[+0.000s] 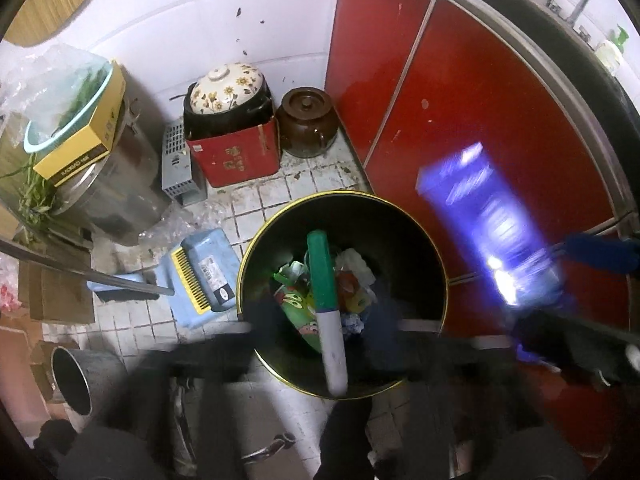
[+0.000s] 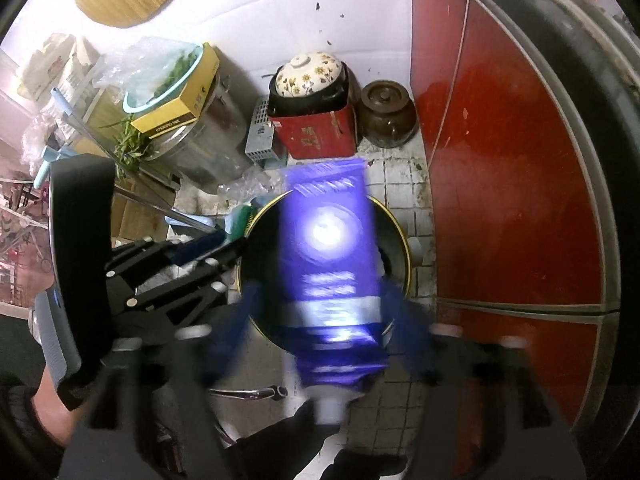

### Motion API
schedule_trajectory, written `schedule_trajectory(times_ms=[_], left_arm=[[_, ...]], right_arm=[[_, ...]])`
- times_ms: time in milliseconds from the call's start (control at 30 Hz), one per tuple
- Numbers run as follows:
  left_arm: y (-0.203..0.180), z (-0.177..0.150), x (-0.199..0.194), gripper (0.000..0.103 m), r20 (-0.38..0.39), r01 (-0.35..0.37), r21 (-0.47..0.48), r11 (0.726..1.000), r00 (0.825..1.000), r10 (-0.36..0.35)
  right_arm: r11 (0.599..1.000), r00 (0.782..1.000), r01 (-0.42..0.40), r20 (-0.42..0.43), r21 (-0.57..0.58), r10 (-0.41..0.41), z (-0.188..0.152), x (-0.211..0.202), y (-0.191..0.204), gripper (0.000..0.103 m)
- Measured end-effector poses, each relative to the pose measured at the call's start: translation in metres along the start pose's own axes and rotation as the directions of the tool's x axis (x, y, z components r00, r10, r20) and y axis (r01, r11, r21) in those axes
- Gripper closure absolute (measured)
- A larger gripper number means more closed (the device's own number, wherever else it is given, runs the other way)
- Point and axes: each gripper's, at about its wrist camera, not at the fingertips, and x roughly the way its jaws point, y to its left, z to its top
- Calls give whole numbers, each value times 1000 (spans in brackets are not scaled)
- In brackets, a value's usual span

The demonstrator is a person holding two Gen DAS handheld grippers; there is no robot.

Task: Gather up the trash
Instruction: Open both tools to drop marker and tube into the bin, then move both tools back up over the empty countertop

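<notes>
- Left wrist view: blurred dark fingers of the left gripper (image 1: 320,326) stand wide apart directly over a black bin (image 1: 280,236) with a gold rim; nothing is pressed between the pads.
- Between those fingers a green-capped marker (image 1: 326,300) with a pale barrel lies lengthwise, loose, its cap end pointing into the bin.
- Inside the bin, under the marker, sits crumpled trash: green and red wrappers (image 1: 298,308) and white paper (image 1: 354,264).
- Right of this gripper, a blurred purple box (image 1: 480,216) hangs by the bin's rim, with a blue-padded finger (image 1: 600,252) of the other gripper beside it.
- Ahead and to the left lies a light-blue dustpan (image 1: 204,272); beyond it a red carton (image 1: 234,152) holds a black pot with a flowered lid, and a brown lidded crock (image 1: 308,122) stands just beside the carton.
- Right wrist view: the right gripper (image 2: 332,332) is spread wide, its blue pads either side of the purple box (image 2: 332,264) without gripping it.
- That box is above the bin (image 2: 396,232), hiding most of its opening.
- Left of this gripper, the other gripper's black linkage (image 2: 168,276) reaches toward the bin.
</notes>
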Motion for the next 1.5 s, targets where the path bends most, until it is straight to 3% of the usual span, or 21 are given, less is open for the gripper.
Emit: schedule_trajectory(times_ms=[333,600,700,833,1033,1167,1300,1400,1500], left_arm=[[1,5,-6,28,33,-10,28,1000,999,9],[-8,12,-30,28,55,-13,38,999,998,11],[-15,16,-48,28,70,-13,57,998,998,9],[-32,22,-87,20,90,-31,84,996,996,23],[-82,28,-149,15,117,-23,175,984,993,3],[-141,29,-194,15,149,7,296,955,987,-53],[-212,24,-230,14,163,74,402,912,975,-151],[-273,11,-256,13,165,125,511,850,957,-240],[-343,-11,-279,13,132,172,625,761,938,-320]], right_arm=[[1000,1000,-11,13,1,11,4,-6,-2,17],[1000,999,-4,46,23,3,2,-36,-11,17],[999,998,3,66,41,-6,0,-58,-14,17],[998,993,30,115,57,-36,-9,-105,-19,17],[986,969,84,220,141,-114,-41,-199,-48,17],[957,940,131,275,259,-203,-82,-263,-85,17],[891,898,190,295,411,-328,-143,-322,-127,17],[817,858,233,284,527,-427,-194,-362,-155,17],[716,815,259,251,648,-523,-256,-402,-182,17]])
